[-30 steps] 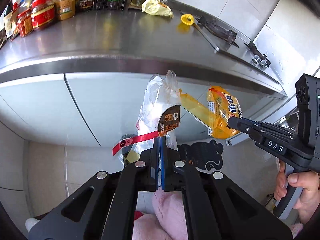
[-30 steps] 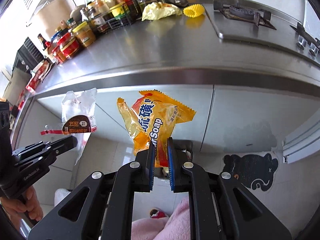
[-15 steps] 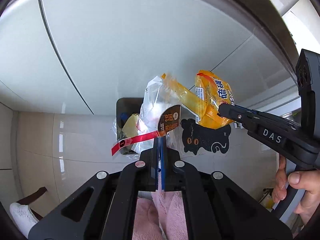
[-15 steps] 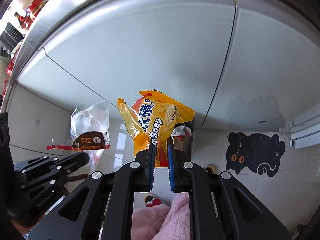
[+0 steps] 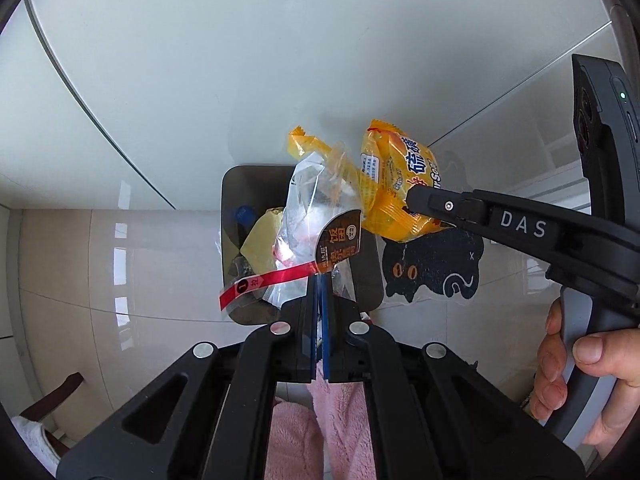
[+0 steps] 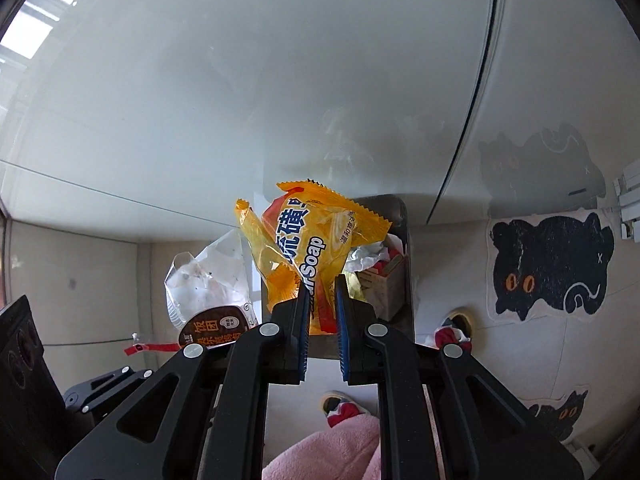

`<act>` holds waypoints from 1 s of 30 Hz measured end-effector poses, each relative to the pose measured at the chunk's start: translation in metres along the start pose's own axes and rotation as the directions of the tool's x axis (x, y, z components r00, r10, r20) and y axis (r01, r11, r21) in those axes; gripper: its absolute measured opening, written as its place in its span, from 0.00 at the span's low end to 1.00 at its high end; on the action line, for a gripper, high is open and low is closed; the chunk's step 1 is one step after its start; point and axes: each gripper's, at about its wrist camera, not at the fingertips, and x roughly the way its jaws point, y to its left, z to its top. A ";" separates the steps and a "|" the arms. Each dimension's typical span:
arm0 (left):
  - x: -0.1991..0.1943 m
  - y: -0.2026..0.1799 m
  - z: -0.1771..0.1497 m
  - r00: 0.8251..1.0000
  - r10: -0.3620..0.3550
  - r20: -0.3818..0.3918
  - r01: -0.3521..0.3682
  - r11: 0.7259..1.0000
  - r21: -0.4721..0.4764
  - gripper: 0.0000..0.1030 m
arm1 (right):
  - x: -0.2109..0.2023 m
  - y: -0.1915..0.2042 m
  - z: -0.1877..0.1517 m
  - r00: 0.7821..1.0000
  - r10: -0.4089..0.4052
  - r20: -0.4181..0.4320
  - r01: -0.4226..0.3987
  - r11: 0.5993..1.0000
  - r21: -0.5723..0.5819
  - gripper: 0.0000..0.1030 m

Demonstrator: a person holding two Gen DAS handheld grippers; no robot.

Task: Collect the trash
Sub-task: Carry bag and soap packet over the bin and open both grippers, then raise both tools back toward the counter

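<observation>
Facing pale cabinet doors (image 5: 240, 60) and glossy tiled floor (image 5: 100, 264), a dark bin (image 5: 230, 200) stands left of a black cat mat (image 6: 552, 264). The left hand-held gripper (image 5: 319, 280) pinches a clear wrapper (image 5: 316, 200); the right hand-held gripper (image 6: 320, 284) clamps a yellow soap packet (image 6: 308, 236).

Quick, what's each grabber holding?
Left gripper: shut on the clear wrapper.
Right gripper: shut on the yellow soap wrapper.

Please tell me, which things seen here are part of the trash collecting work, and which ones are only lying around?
Part of the job:
- clear plastic wrapper, pinched by the left gripper
- yellow soap wrapper, pinched by the right gripper
- dark trash bin below, already holding rubbish

Only lying around:
- black cat mat
- slippers
- white cabinet doors
</observation>
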 end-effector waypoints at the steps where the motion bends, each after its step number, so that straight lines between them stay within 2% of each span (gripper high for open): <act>1: 0.002 0.000 0.001 1.000 0.002 -0.010 -0.002 1.000 0.002 0.01 | 0.002 -0.001 0.001 1.000 0.010 -0.005 -0.010 1.000 0.012 0.17; 2: 0.003 0.000 0.002 1.000 0.004 -0.017 -0.004 1.000 0.003 0.03 | 0.003 -0.002 0.003 1.000 0.020 -0.008 -0.020 0.999 0.026 0.21; 3: 0.004 0.001 0.002 1.000 0.005 -0.019 -0.005 1.000 0.002 0.06 | 0.003 -0.003 0.004 1.000 0.018 -0.006 -0.018 0.999 0.034 0.28; 4: 0.003 0.001 0.002 1.000 0.011 -0.019 -0.011 1.000 0.002 0.15 | 0.003 -0.003 0.005 1.000 0.017 0.000 -0.017 0.999 0.038 0.40; 5: 0.001 0.002 0.002 1.000 0.015 -0.018 -0.015 1.000 0.000 0.30 | 0.002 -0.002 0.006 1.000 0.019 0.005 -0.020 0.999 0.046 0.50; 6: -0.001 0.003 0.002 1.000 0.014 -0.014 -0.014 1.000 -0.006 0.36 | -0.001 -0.002 0.007 1.000 0.025 0.015 -0.026 0.998 0.057 0.63; 12: -0.023 0.004 0.001 1.000 0.008 0.004 -0.008 1.000 -0.011 0.38 | -0.018 0.004 0.016 0.999 0.041 0.030 -0.043 0.996 0.073 0.67; 18: -0.059 0.003 0.004 0.999 0.006 0.039 -0.005 1.000 -0.024 0.42 | -0.060 0.015 0.021 0.996 0.060 0.066 -0.064 0.996 0.058 0.74; 21: -0.094 -0.004 0.008 0.996 -0.003 0.085 0.004 1.000 -0.020 0.48 | -0.099 0.024 0.016 0.992 0.070 0.103 -0.075 0.996 0.041 0.79; 23: -0.122 -0.009 0.009 0.992 -0.012 0.126 0.015 1.000 -0.021 0.55 | -0.130 0.030 0.013 0.987 0.078 0.138 -0.083 0.996 0.028 0.86; 25: -0.150 -0.014 0.010 0.986 -0.029 0.167 0.034 0.999 -0.028 0.58 | -0.160 0.036 0.009 0.980 0.093 0.174 -0.096 0.995 0.011 0.91; 30: -0.213 -0.031 0.016 0.965 -0.049 0.258 0.053 0.999 -0.008 0.66 | -0.235 0.046 0.006 0.957 0.124 0.261 -0.121 0.992 -0.028 0.93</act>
